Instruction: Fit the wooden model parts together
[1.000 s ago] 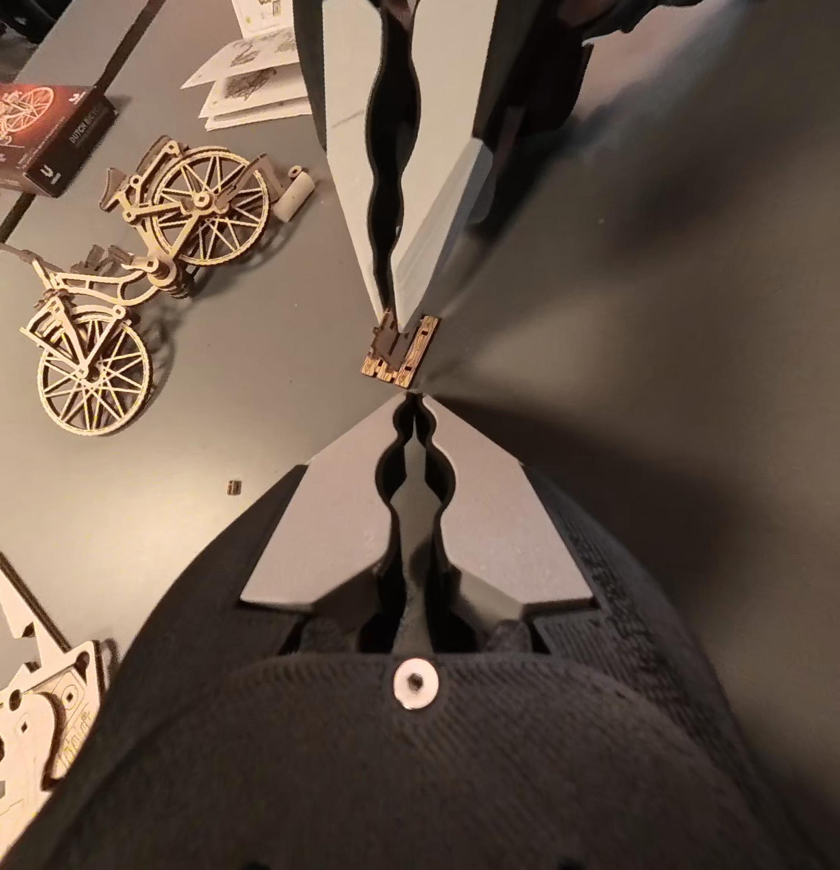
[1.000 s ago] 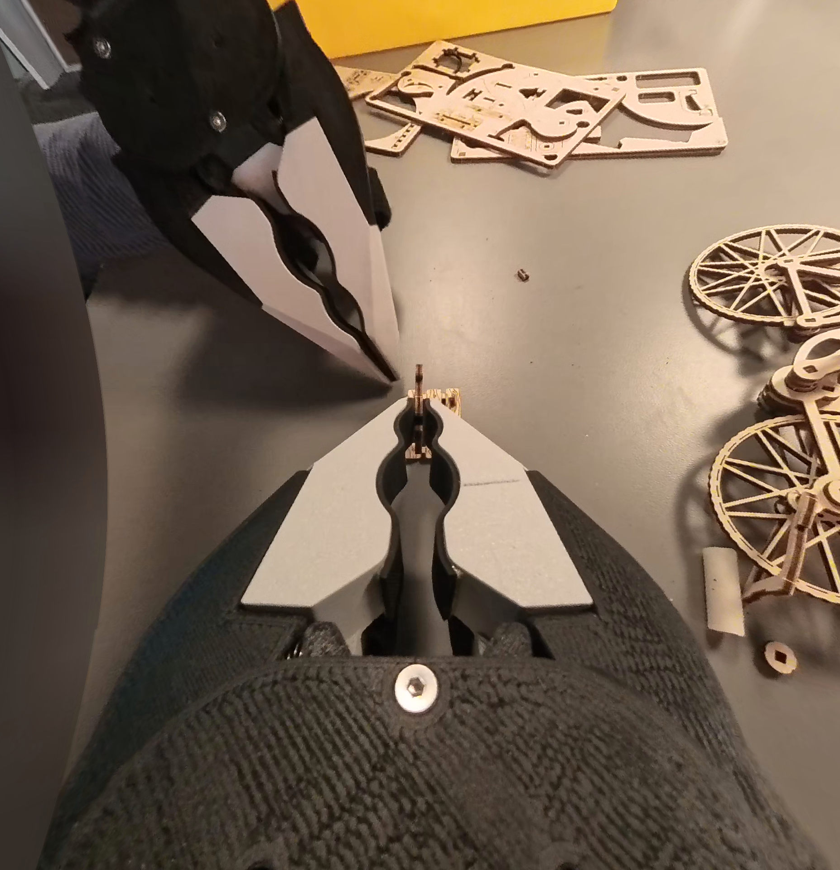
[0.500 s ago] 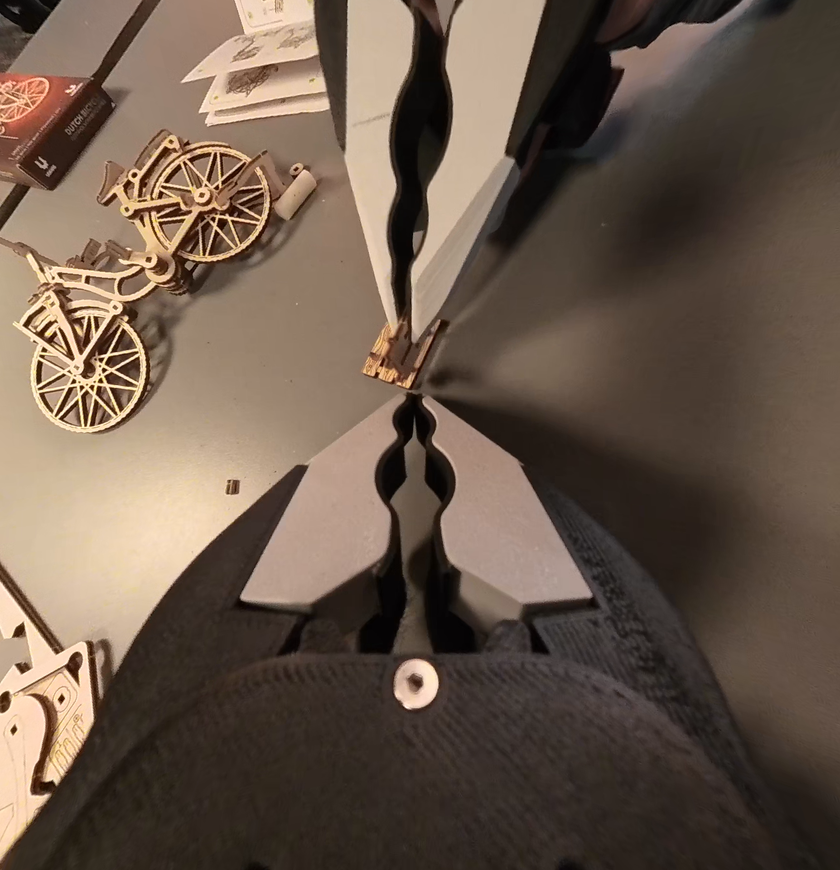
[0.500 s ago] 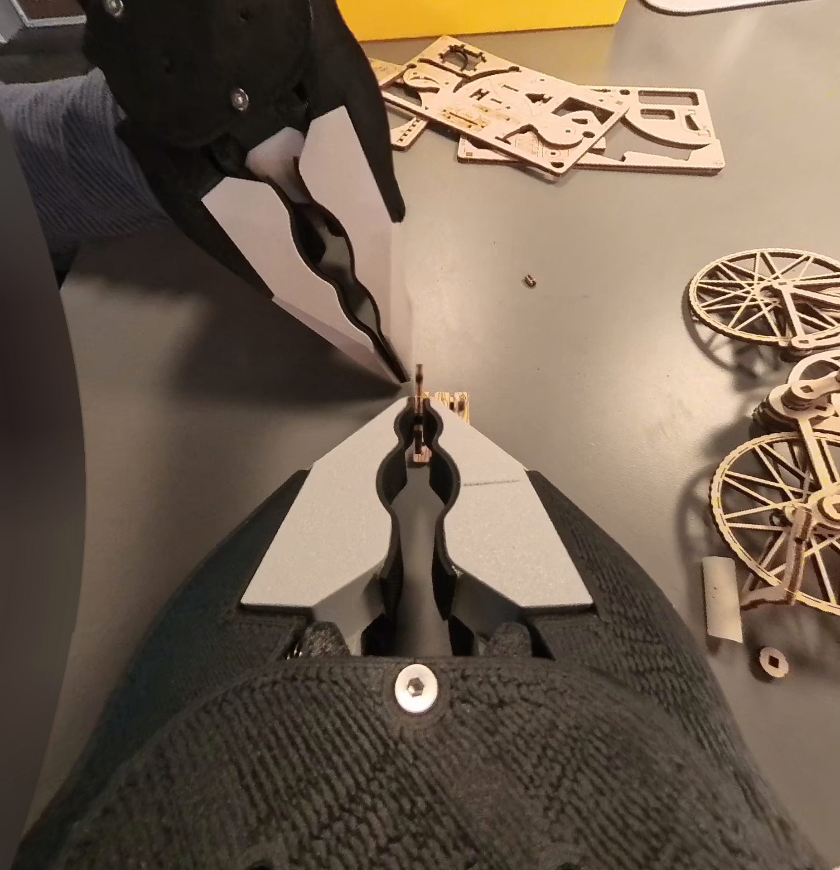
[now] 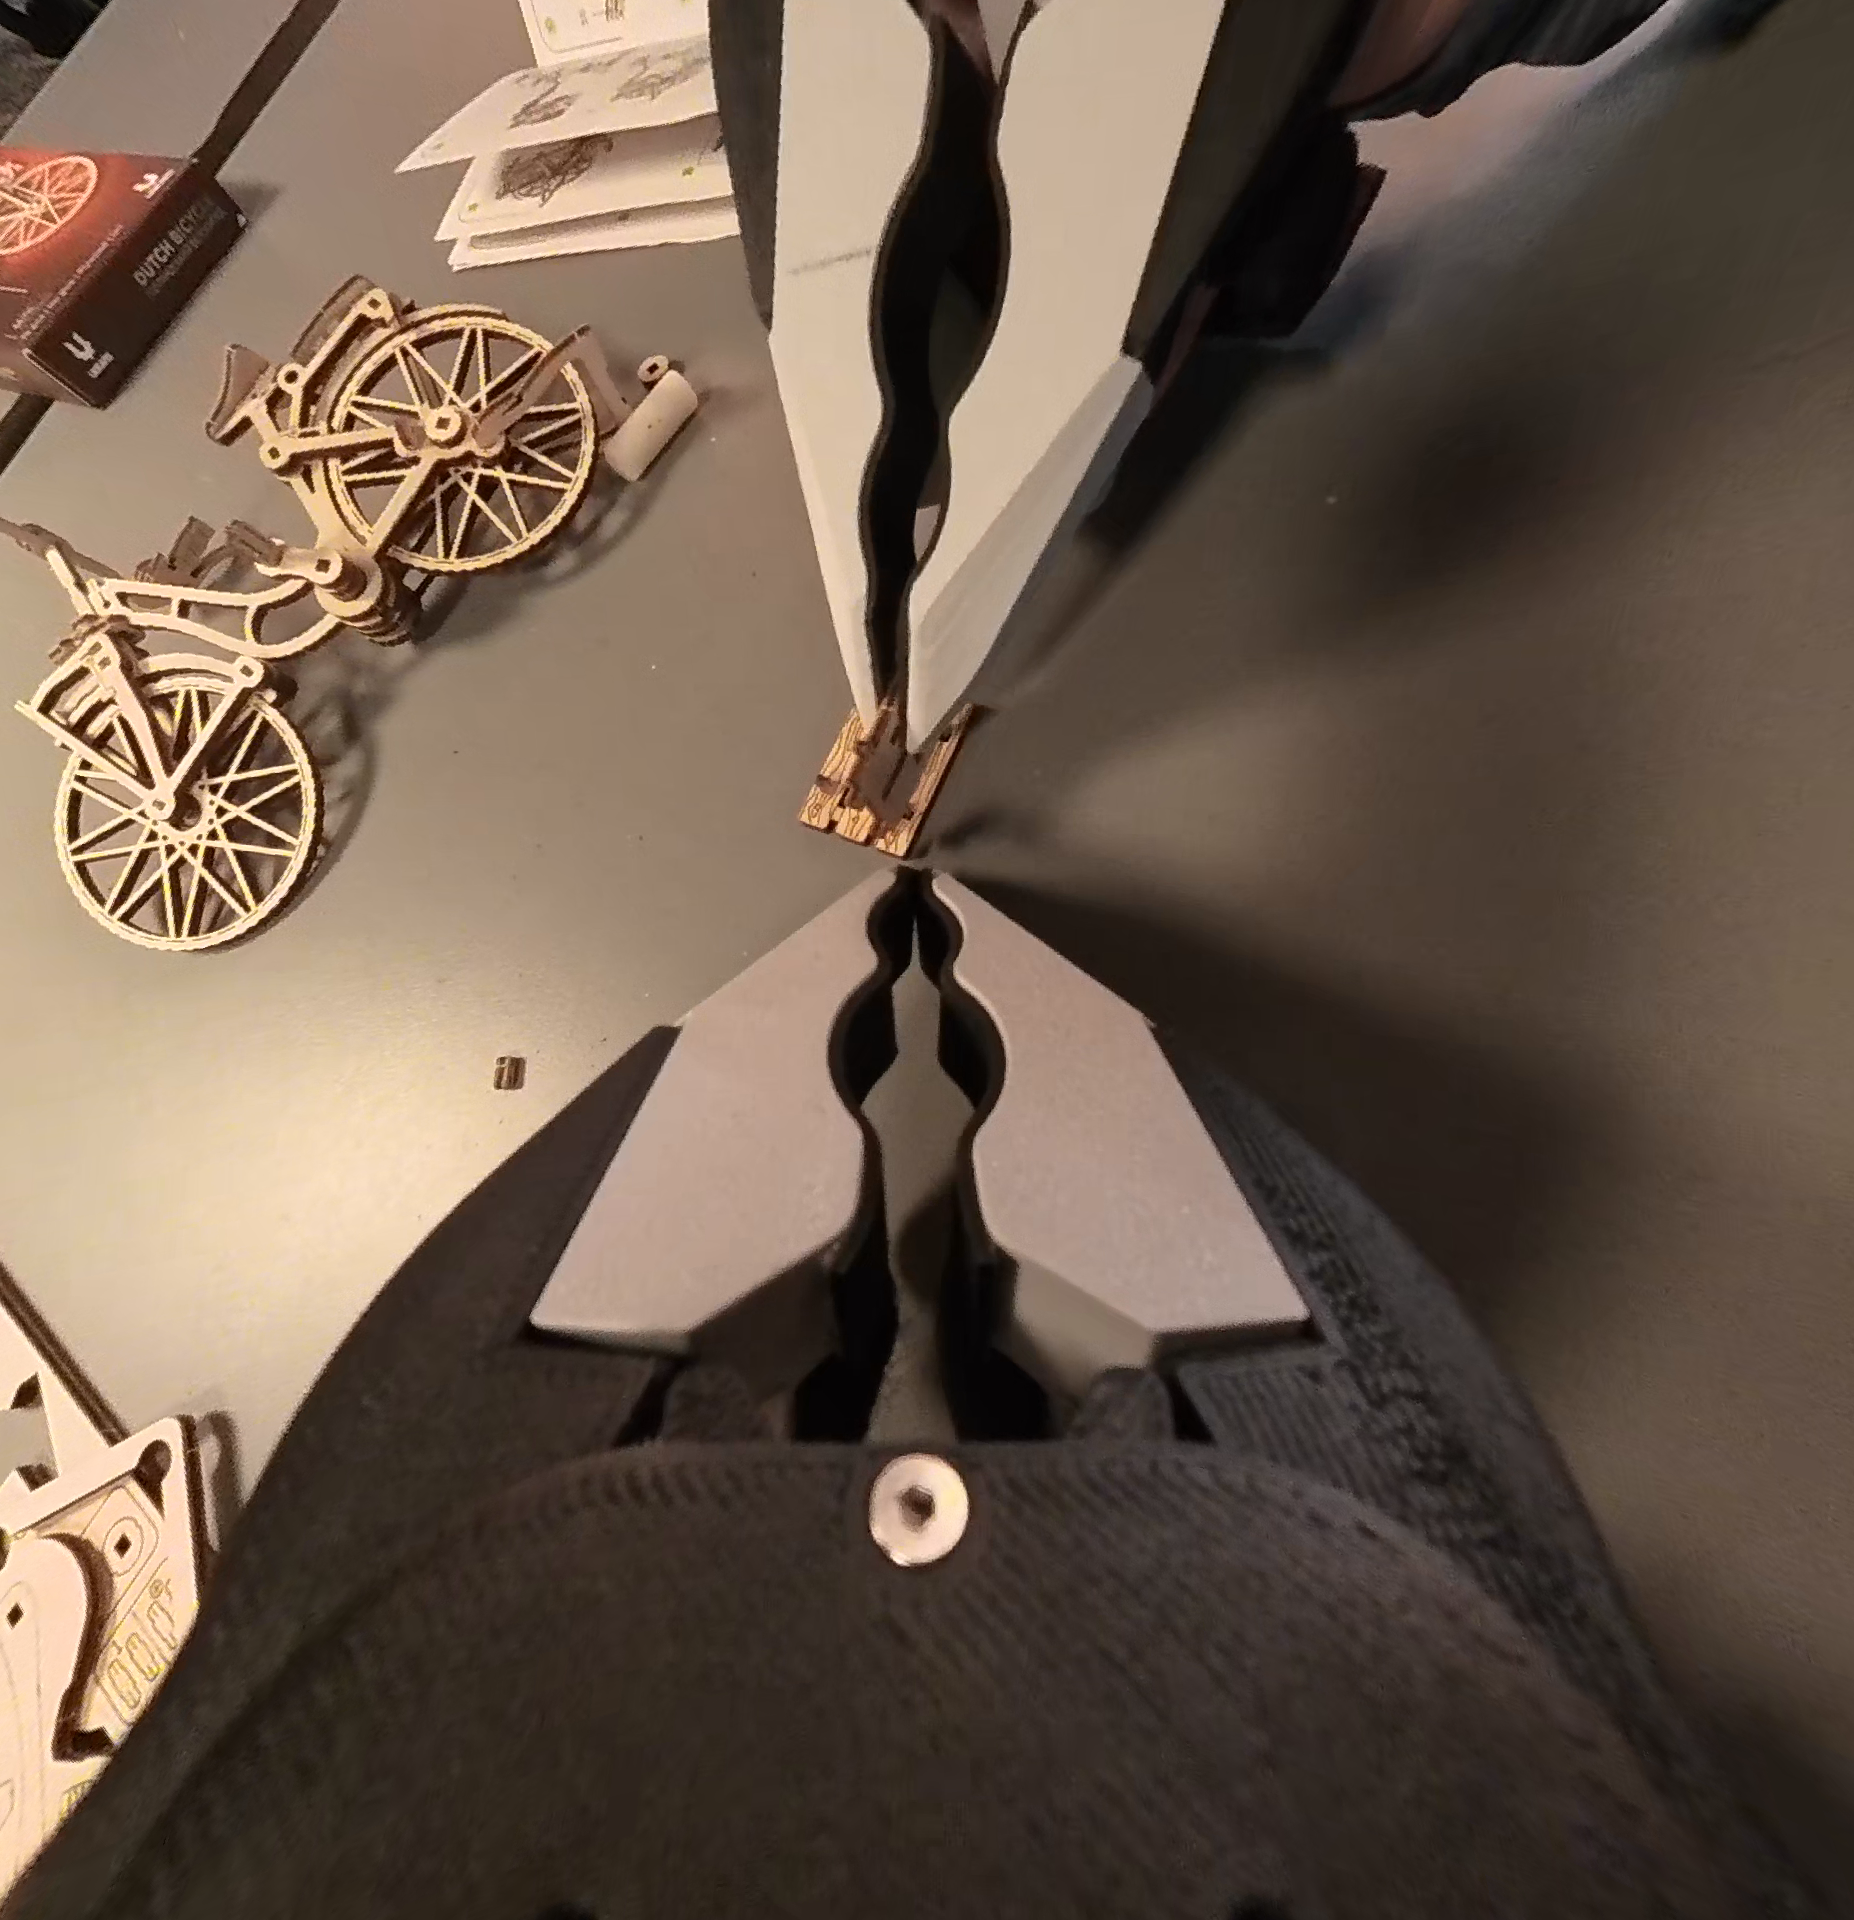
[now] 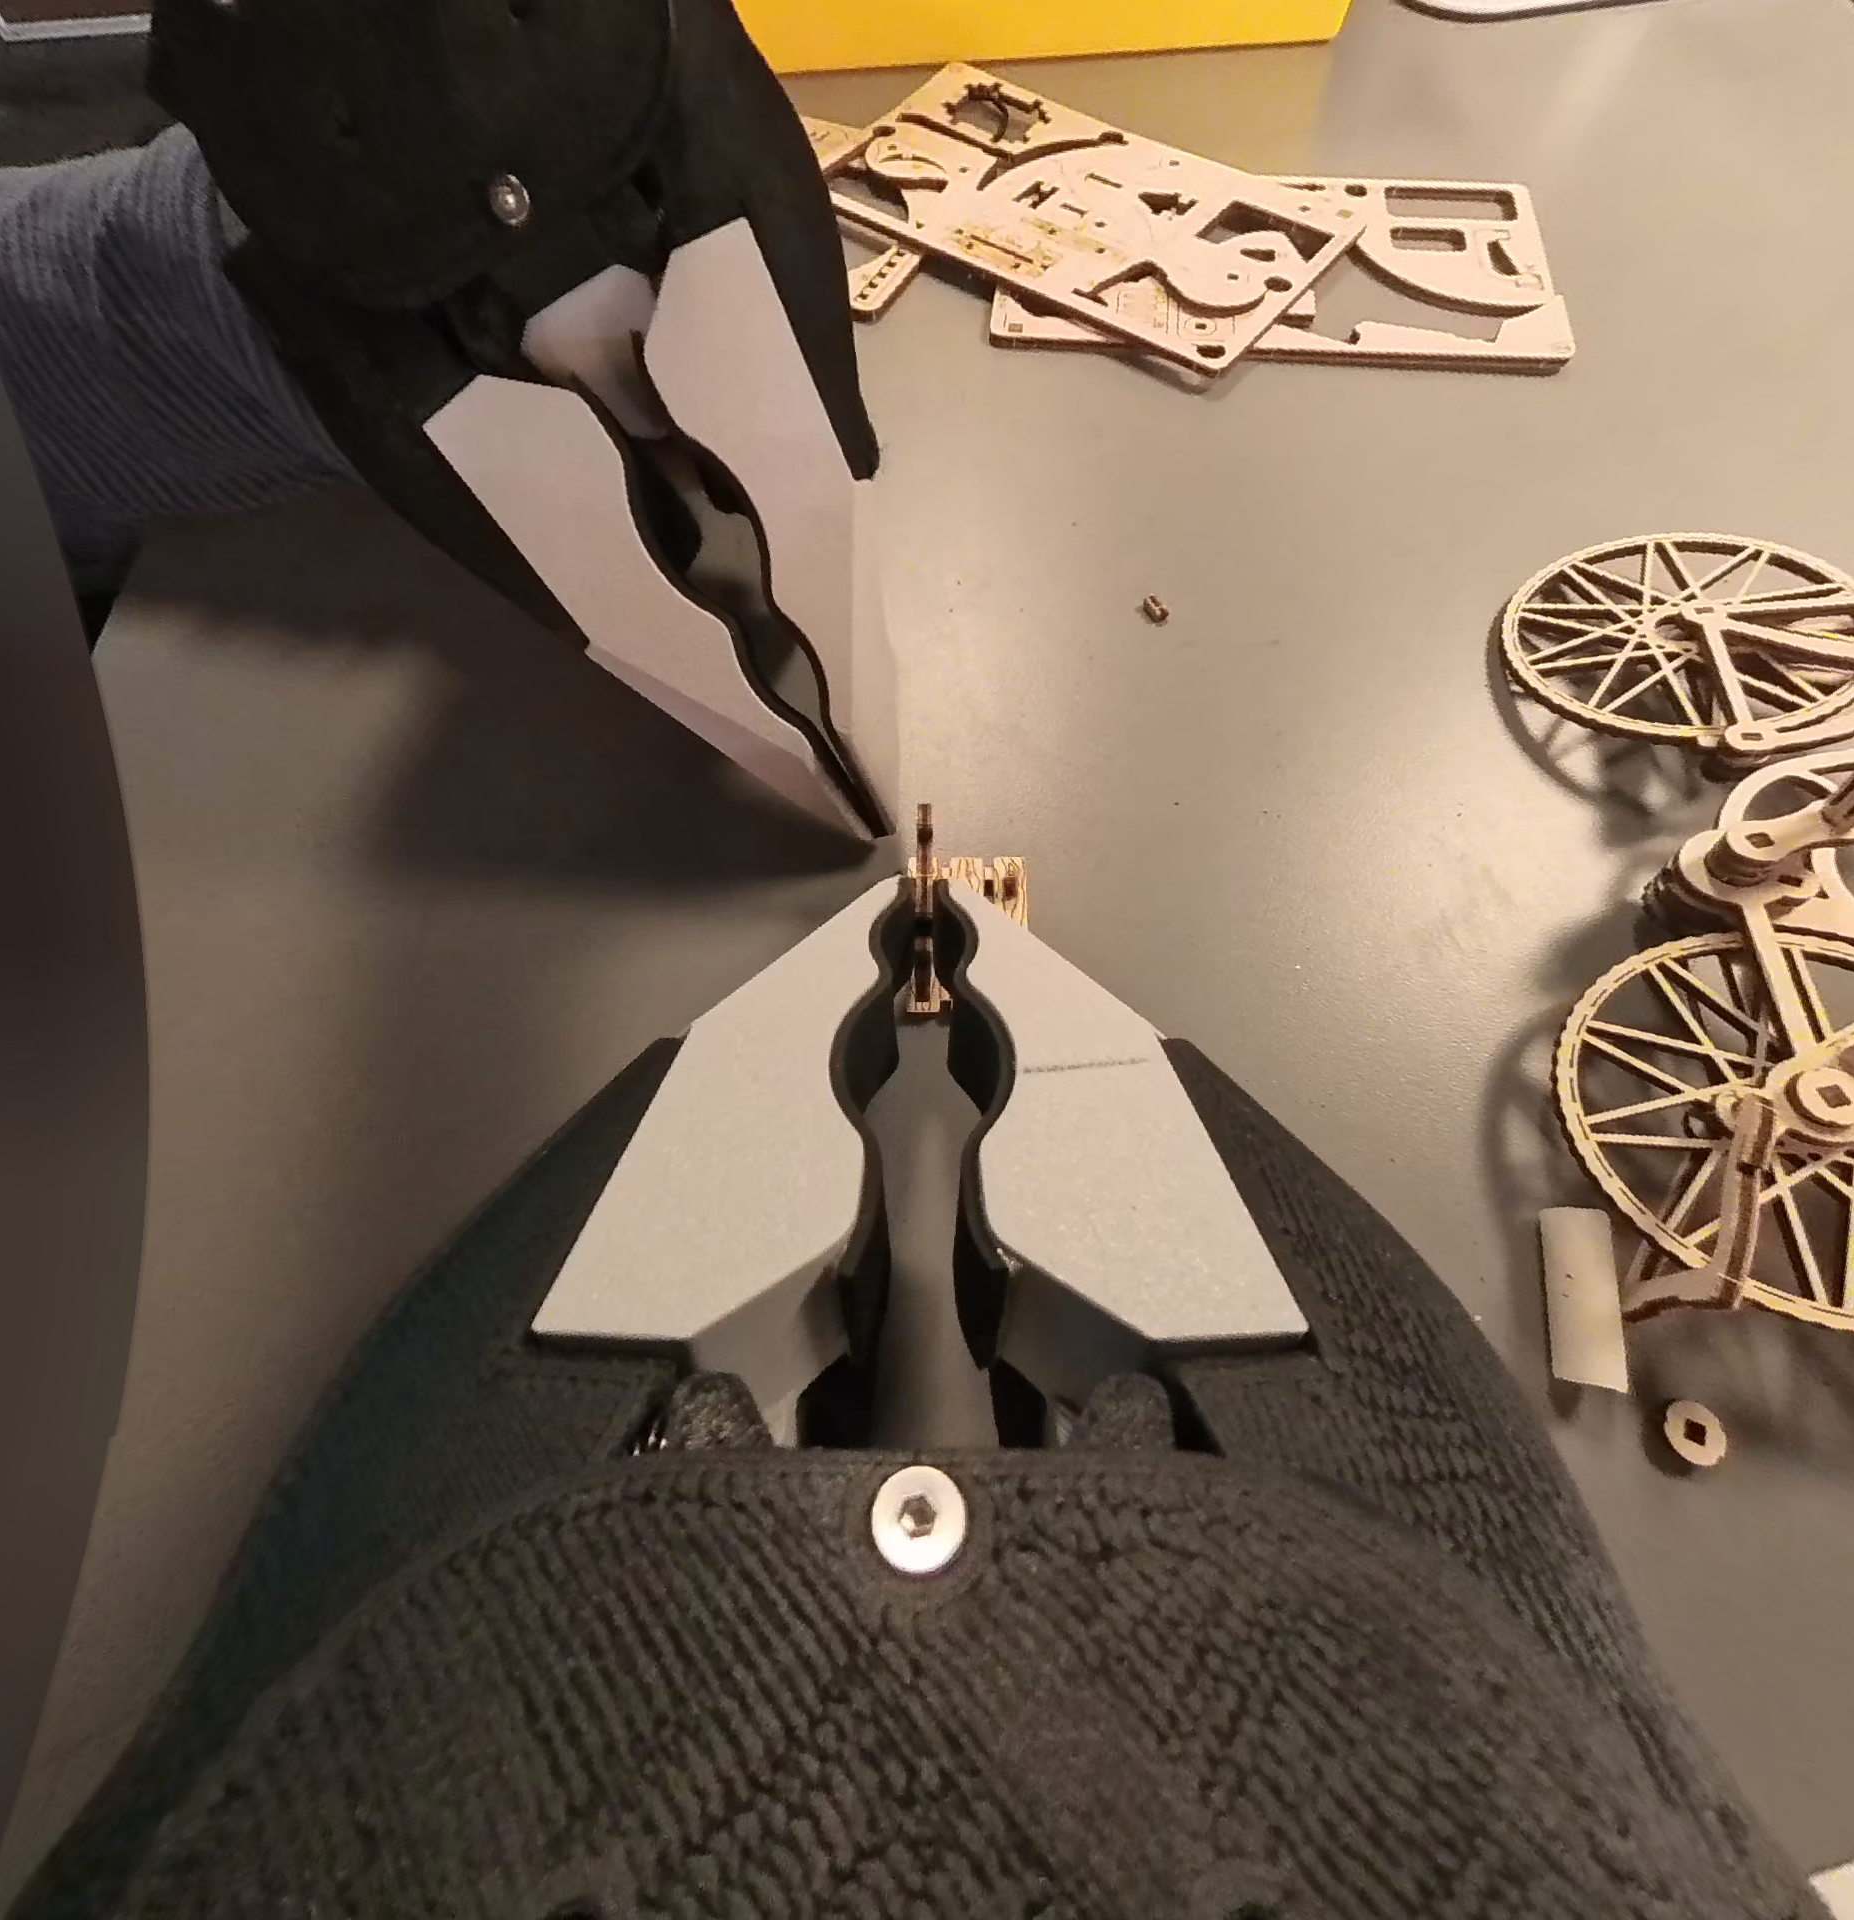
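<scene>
The little wooden plate is sitting pinched at the very tips of the right gripper, and a thin wooden strip is standing on edge in one of its slots, lying between the same fingers in the right wrist view. The strip's long axis is running straight along those fingers, its free end pointing past the plate toward the far side of the table; the plate is lying across it, flat face toward the left wrist camera.

The left gripper is hovering just beside the plate, fingers drawn narrow, nothing visible between them. Whether it is touching the plate, I cannot tell.

Risk, as I judge it: the right gripper is holding by a sliver of wood only. A sideways nudge from the left tips could be twisting the plate out of the grip, or levering the strip and snapping its tab. A drop would be sending it toward the tiny loose piece, beyond the plate.

The wooden bicycle is lying well apart from the plate, and the punched-out sheets are lying farther off still.
</scene>
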### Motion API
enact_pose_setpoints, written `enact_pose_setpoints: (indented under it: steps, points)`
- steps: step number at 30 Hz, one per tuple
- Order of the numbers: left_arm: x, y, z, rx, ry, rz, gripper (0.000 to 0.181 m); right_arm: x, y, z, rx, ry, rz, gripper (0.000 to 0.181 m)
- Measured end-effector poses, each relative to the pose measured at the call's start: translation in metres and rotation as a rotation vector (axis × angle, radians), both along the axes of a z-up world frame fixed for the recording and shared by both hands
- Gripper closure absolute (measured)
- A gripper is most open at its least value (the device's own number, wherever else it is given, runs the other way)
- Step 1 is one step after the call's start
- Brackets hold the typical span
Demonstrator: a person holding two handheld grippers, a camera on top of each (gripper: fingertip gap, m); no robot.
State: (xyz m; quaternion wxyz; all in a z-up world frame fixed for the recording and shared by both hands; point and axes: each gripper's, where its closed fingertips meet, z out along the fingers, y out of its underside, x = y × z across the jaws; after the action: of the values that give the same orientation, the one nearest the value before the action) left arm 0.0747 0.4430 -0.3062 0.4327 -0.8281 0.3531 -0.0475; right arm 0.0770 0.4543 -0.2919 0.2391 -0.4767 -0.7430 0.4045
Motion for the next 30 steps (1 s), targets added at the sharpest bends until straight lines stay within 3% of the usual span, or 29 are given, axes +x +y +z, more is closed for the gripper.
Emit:
enact_pose_setpoints:
  steps: [30]
  points:
    - [0.0006,-0.0006,-0.0001,-0.011,-0.013,-0.001,0.181,-0.0008,0.0016,0.0007,0.059,0.034,-0.015,0.180]
